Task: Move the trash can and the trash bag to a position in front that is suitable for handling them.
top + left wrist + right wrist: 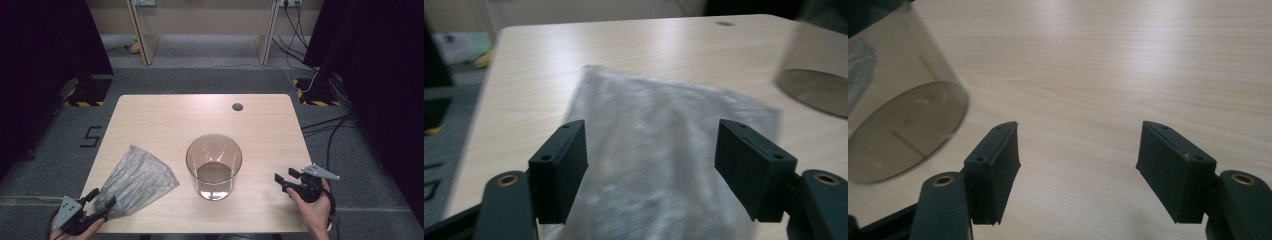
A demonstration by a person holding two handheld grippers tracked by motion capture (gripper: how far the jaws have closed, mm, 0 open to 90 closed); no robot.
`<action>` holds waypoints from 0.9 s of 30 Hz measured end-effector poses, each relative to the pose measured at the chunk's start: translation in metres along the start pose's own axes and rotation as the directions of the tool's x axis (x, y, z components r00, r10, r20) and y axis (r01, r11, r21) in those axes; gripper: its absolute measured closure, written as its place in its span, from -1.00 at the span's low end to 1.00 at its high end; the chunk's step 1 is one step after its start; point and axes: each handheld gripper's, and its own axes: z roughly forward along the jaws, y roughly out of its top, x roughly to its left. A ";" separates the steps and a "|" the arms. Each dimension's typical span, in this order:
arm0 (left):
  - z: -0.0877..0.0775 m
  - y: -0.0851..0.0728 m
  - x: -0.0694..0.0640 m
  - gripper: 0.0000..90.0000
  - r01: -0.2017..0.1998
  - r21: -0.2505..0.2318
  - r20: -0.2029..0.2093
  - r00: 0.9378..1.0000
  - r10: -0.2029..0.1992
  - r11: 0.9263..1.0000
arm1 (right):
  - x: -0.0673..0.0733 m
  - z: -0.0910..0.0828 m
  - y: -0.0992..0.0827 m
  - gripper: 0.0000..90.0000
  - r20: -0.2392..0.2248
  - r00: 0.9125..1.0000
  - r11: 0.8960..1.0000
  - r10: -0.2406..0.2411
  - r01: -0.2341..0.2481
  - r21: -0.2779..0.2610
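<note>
**Bag lined up, bin waiting**

Starting on the left: the left gripper [100, 202] sits at the near edge of the table [165, 112], jaws spread wide and released, and the clear plastic bag [136, 181] lies flat with its narrow end running right in between them. From the left gripper view the bag [659, 150] fills the gap between the two pads without either one pressing on it (a setup for a pinch, I'd say, not a grip yet). Beyond the right-hand jaw stands the transparent round bin [214, 165], upright and empty, likely placed centrally so both hands can reach it. Over to the right gripper [286, 178]: jaws released too, nothing between them but bare tabletop, with the bin [898, 115] off beyond its left jaw, apart from it. It looks parked, ready to help open the bag.
</note>
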 end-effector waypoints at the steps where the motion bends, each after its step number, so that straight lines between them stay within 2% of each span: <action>1: 0.004 0.003 -0.008 -0.35 -0.011 -0.003 0.041 0.999 0.011 1.000 | 0.005 0.000 -0.001 -0.27 -0.011 1.000 1.000 -0.004 0.004 0.004; 2: 0.008 0.006 -0.015 -0.35 -0.023 -0.006 0.074 0.997 0.024 1.000 | 0.009 0.001 -0.001 -0.29 -0.022 1.000 1.000 -0.017 0.017 0.010; 4: 0.024 0.013 -0.037 -0.36 -0.073 0.000 0.166 0.984 0.072 0.997 | 0.018 0.002 -0.001 -0.31 -0.046 0.998 0.999 -0.043 0.043 0.016; 5: 0.032 0.017 -0.048 -0.38 -0.094 0.007 0.208 0.974 0.091 0.996 | 0.023 0.003 -0.001 -0.32 -0.061 0.997 0.998 -0.056 0.057 0.016; 6: 0.032 0.017 -0.048 -0.38 -0.094 0.007 0.208 0.974 0.091 0.996 | 0.023 0.003 -0.001 -0.32 -0.061 0.997 0.998 -0.056 0.057 0.016; 7: 0.049 0.023 -0.069 -0.39 -0.136 0.017 0.293 0.948 0.125 0.991 | 0.034 0.006 0.000 -0.34 -0.101 0.991 0.996 -0.082 0.085 0.022; 10: 0.076 0.032 -0.098 -0.43 -0.179 0.019 0.385 0.909 0.158 0.984 | 0.053 0.012 0.001 -0.35 -0.173 0.976 0.990 -0.129 0.136 0.025; 13: 0.099 0.042 -0.121 -0.46 -0.220 0.021 0.439 0.878 0.189 0.975 | 0.072 0.018 0.001 -0.35 -0.252 0.952 0.983 -0.172 0.183 0.022; 15: 0.111 0.047 -0.133 -0.46 -0.238 0.014 0.454 0.867 0.206 0.971 | 0.083 0.020 0.001 -0.36 -0.292 0.935 0.977 -0.200 0.213 0.014; 16: 0.117 0.049 -0.138 -0.45 -0.246 0.006 0.455 0.864 0.217 0.969 | 0.087 0.020 0.002 -0.36 -0.305 0.928 0.973 -0.216 0.230 0.008; 18: 0.126 0.052 -0.145 -0.43 -0.255 -0.002 0.445 0.866 0.229 0.967 | 0.092 0.021 0.004 -0.37 -0.325 0.917 0.969 -0.232 0.245 0.001; 19: 0.131 0.054 -0.148 -0.42 -0.264 -0.006 0.442 0.865 0.239 0.964 | 0.093 0.022 0.005 -0.37 -0.328 0.914 0.968 -0.238 0.251 -0.002; 20: 0.135 0.055 -0.152 -0.40 -0.267 -0.009 0.440 0.865 0.243 0.964 | 0.094 0.023 0.006 -0.37 -0.326 0.914 0.966 -0.243 0.257 -0.001; 21: 0.139 0.057 -0.155 -0.42 -0.274 0.006 0.419 0.874 0.246 0.962 | 0.095 0.025 0.008 -0.37 -0.326 0.913 0.966 -0.245 0.258 -0.004; 22: 0.143 0.059 -0.157 -0.41 -0.281 0.006 0.408 0.877 0.254 0.960 | 0.096 0.026 0.009 -0.37 -0.324 0.913 0.966 -0.246 0.257 -0.008; 24: 0.146 0.060 -0.159 -0.31 -0.278 0.004 0.408 0.878 0.252 0.961 | 0.096 0.028 0.010 -0.36 -0.323 0.913 0.966 -0.248 0.259 -0.009; 25: 0.153 0.064 -0.164 -0.30 -0.291 0.000 0.406 0.874 0.266 0.957 | 0.096 0.031 0.014 -0.34 -0.312 0.915 0.964 -0.257 0.266 -0.016; 27: 0.162 0.067 -0.170 -0.29 -0.303 -0.001 0.394 0.876 0.279 0.953 | 0.093 0.035 0.018 -0.37 -0.302 0.919 0.965 -0.253 0.260 -0.018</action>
